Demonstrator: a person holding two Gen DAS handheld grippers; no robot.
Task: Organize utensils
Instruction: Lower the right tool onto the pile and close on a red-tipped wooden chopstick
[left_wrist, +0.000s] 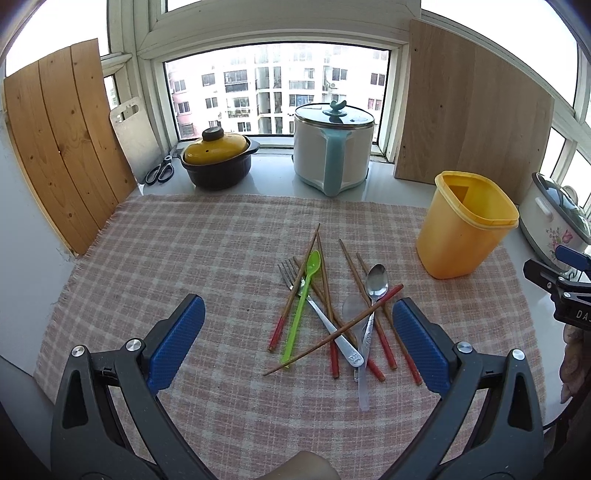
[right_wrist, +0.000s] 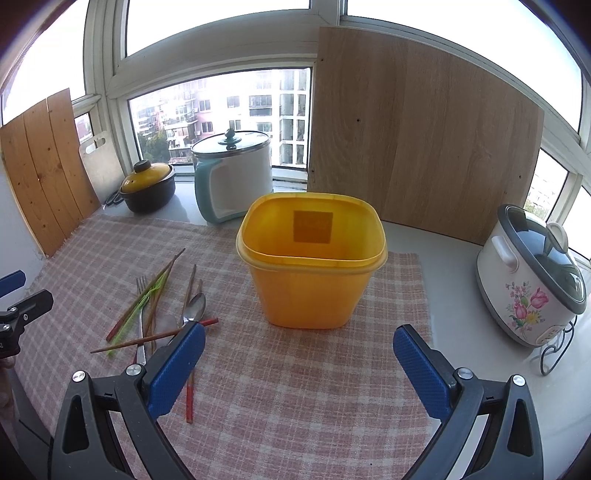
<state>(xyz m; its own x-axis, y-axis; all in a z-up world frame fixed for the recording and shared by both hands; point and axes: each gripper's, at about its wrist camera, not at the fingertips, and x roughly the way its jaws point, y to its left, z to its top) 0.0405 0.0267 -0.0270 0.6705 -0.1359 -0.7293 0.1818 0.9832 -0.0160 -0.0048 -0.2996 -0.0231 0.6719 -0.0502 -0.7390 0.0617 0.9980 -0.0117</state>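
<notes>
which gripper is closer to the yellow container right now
Right. The right gripper is open and faces the yellow container head on, just short of it. The left gripper is open over the utensil pile, with the container off to its right.

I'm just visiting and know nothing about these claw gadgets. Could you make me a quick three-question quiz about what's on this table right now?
1. True or false: the yellow bin already holds utensils.
2. Which utensil in the pile is bright green? A) fork B) long spoon C) knife
3. Fill in: both the left claw and the right claw are ____.

Key:
1. False; the part of its inside that shows is bare.
2. B, the green spoon, lying among the chopsticks.
3. Open, holding nothing.
</notes>
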